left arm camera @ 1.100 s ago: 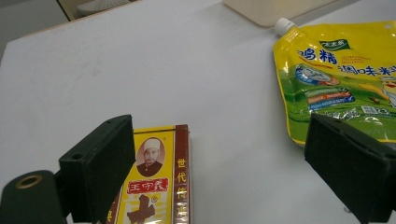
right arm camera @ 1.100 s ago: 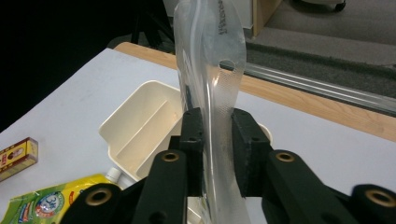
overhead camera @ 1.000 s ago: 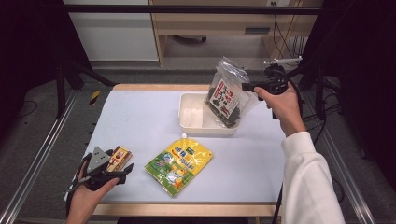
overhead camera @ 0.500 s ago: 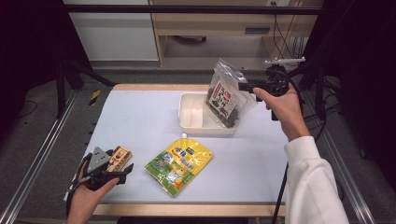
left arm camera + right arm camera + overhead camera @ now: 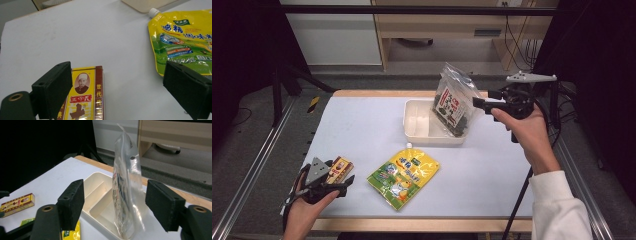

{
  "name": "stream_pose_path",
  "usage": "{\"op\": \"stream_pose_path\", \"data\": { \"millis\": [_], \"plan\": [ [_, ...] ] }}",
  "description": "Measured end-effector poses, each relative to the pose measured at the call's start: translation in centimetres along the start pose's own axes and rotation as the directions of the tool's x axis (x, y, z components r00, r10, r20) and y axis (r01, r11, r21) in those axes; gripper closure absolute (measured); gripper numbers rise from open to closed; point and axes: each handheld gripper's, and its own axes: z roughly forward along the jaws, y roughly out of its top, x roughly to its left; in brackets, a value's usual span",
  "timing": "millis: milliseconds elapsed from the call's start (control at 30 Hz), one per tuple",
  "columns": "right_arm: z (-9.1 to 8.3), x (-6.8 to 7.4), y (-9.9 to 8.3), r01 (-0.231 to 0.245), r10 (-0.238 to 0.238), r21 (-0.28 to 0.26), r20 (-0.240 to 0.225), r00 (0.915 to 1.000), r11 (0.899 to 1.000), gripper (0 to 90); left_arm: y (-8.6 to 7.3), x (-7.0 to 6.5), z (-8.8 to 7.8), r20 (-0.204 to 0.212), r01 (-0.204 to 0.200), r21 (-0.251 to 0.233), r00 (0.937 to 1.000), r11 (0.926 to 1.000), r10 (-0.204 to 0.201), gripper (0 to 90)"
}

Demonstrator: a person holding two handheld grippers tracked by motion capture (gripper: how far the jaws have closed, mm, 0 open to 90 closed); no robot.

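Dark surroundings and a pale wooden shelf frame a white worktop (image 5: 362,130) whose far edge runs across the upper middle of the high view. At centre right of that view a cream tray (image 5: 414,122) stands on the worktop, and a clear bag of dried seaweed (image 5: 453,102) stands upright in its right-hand compartment, leaning slightly; this placement looks done. The right gripper (image 5: 477,104), at right of the high view, has just been opening: in the right gripper view its black jaws stand spread on either side of the bag (image 5: 125,195), apparently clear of the film, though blur at the lower edge of the bag leaves that uncertain. Left to handle, by this reading, are two items at lower left of the high view: a yellow spouted pouch (image 5: 404,175) lying flat, and a small yellow-and-red box (image 5: 339,169). The left gripper (image 5: 343,181) rests with its jaws spread wide, and the box (image 5: 85,100) lies just beside one jaw in the left gripper view, not pinched.
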Motion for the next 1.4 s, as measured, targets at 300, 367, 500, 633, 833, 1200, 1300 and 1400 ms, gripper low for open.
{"op": "stream_pose_path", "data": {
  "millis": [300, 367, 500, 633, 833, 1200, 1300, 1400],
  "plan": [
    [-1.5, 2.3, -3.4, 0.015, -0.014, -0.06, 0.017, 0.9998, 0.998, 28.5, -0.1, 0.0, 0.0, -0.004, -0.005, 0.01, 1.0, 0.9999, 0.005, 8.3],
    [-1.6, 2.4, -3.7, 0.015, -0.014, -0.06, 0.018, 0.9997, 0.998, 28.5, -0.1, 0.1, 0.0, -0.004, -0.004, 0.011, 1.0, 0.9999, 0.004, 8.3],
    [-2.0, 3.2, -5.1, 0.033, -0.031, -0.061, 0.023, 0.9993, 0.998, 28.4, -0.1, 0.1, 0.1, -0.004, -0.005, 0.012, 1.0, 0.9999, 0.005, 8.3],
    [-2.1, 3.8, -6.0, 0.049, -0.047, -0.056, 0.034, 0.9983, 0.997, 29.3, -0.1, 0.0, 0.1, -0.002, -0.012, 0.017, 0.9999, 0.9998, 0.012, 8.3],
    [-2.0, 4.5, -6.8, 0.047, -0.044, -0.06, 0.059, 0.9973, 0.997, 28.8, -0.1, 0.0, 0.1, -0.003, -0.013, 0.017, 0.9999, 0.9998, 0.013, 8.3],
    [-0.7, 6.3, -8.2, 0.045, -0.041, -0.057, 0.083, 0.9957, 0.997, 29.6, -0.1, -0.2, 0.1, 0.0, -0.019, 0.017, 0.9998, 0.9997, 0.019, 8.3],
    [-0.1, 6.7, -8.7, 0.047, -0.044, -0.045, 0.071, 0.9965, 0.998, 29.5, 0.0, -0.2, 0.2, 0.001, -0.023, 0.018, 0.9997, 0.9996, 0.023, 8.4],
    [0.3, 7.0, -9.0, 0.05, -0.047, -0.038, 0.061, 0.997, 0.998, 29.6, 0.0, -0.3, 0.2, 0.003, -0.02, 0.016, 0.9998, 0.9997, 0.02, 8.4]
  ]
}}
